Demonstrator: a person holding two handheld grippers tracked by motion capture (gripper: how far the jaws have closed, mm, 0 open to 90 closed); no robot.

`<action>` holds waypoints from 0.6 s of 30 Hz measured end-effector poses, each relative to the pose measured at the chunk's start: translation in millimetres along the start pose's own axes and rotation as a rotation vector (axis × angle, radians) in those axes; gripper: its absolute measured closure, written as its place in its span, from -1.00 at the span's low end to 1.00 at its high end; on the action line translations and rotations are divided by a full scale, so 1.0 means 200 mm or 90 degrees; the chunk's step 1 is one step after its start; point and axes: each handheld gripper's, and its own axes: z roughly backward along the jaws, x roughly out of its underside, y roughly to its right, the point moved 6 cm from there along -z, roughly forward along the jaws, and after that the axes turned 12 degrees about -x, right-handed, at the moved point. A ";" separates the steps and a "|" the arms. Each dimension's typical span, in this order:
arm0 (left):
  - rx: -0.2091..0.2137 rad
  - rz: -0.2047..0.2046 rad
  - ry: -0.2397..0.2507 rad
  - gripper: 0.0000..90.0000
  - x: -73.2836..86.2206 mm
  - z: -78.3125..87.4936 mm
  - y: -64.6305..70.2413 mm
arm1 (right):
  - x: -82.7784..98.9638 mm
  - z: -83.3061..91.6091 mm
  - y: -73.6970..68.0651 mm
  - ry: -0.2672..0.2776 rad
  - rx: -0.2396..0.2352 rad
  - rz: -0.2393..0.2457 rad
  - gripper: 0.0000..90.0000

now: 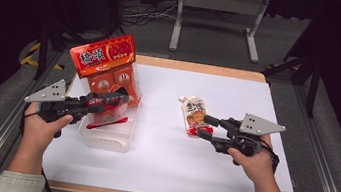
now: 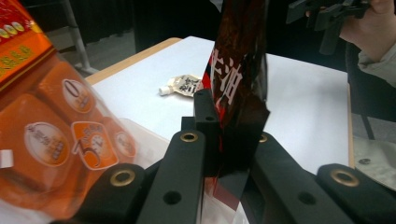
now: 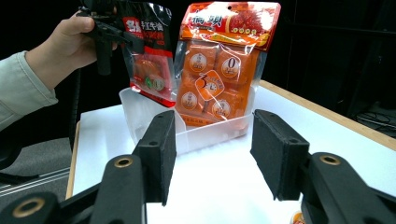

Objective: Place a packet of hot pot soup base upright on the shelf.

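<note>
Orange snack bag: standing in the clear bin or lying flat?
Standing. The orange snack bag rises upright from the clear bin, its base inside, header well above the rim.

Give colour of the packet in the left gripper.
Black with red; packet shows best in the right gripper view, clamped by left gripper.

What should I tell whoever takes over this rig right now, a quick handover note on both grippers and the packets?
Left gripper: shut on the dark red packet, holding it over the clear bin.
Right gripper: open, nothing between the jaws, beside the white spout pouch on the white table.
Done: orange packet stands upright in the bin.
Left: lower and release the dark red packet into the bin, then likely pick up the spout pouch with the right gripper and bin it too.
</note>
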 end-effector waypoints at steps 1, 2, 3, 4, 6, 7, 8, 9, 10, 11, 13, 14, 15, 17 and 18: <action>-0.002 0.004 -0.002 1.00 0.01 0.00 0.00 | 0.00 0.00 0.00 0.000 0.001 0.000 0.13; -0.004 -0.001 -0.001 1.00 0.01 0.00 -0.01 | 0.00 0.00 0.00 0.003 -0.001 -0.002 0.13; -0.008 0.001 -0.001 1.00 0.02 0.00 -0.01 | 0.00 0.00 0.00 0.004 -0.001 -0.004 0.13; -0.012 -0.007 0.003 1.00 0.02 0.00 -0.02 | 0.00 0.00 0.00 0.004 -0.002 -0.004 0.13; -0.013 -0.009 0.009 1.00 0.02 -0.01 -0.02 | 0.00 0.00 0.00 0.004 -0.005 -0.004 0.13; -0.009 -0.016 0.013 1.00 0.02 -0.01 -0.02 | 0.00 0.00 0.00 0.004 -0.005 -0.004 0.12; -0.003 -0.020 0.010 1.00 0.03 -0.02 -0.01 | 0.00 0.00 0.00 0.005 -0.005 -0.004 0.12; 0.003 -0.031 0.001 1.00 0.05 -0.03 0.00 | 0.00 0.01 0.00 0.005 -0.006 -0.005 0.12; 0.004 -0.037 -0.003 1.00 0.05 -0.04 0.00 | 0.00 0.01 0.00 0.007 -0.007 -0.006 0.11; 0.004 -0.037 -0.003 1.00 0.05 -0.04 0.00 | 0.00 0.01 0.00 0.007 -0.007 -0.006 0.11; 0.009 -0.039 -0.010 1.00 0.07 -0.05 0.00 | 0.01 0.01 0.00 0.009 -0.009 -0.009 0.11; 0.014 -0.035 -0.011 1.00 0.09 -0.05 -0.01 | 0.01 0.01 0.00 0.009 -0.010 -0.010 0.11; 0.014 -0.035 -0.011 1.00 0.09 -0.05 -0.01 | 0.01 0.01 0.00 0.009 -0.010 -0.010 0.11; 0.022 -0.027 -0.014 1.00 0.11 -0.05 -0.02 | 0.01 0.01 0.00 0.008 -0.011 -0.010 0.11; 0.032 -0.028 -0.014 1.00 0.12 -0.06 -0.02 | 0.01 0.00 0.00 0.008 -0.013 -0.012 0.11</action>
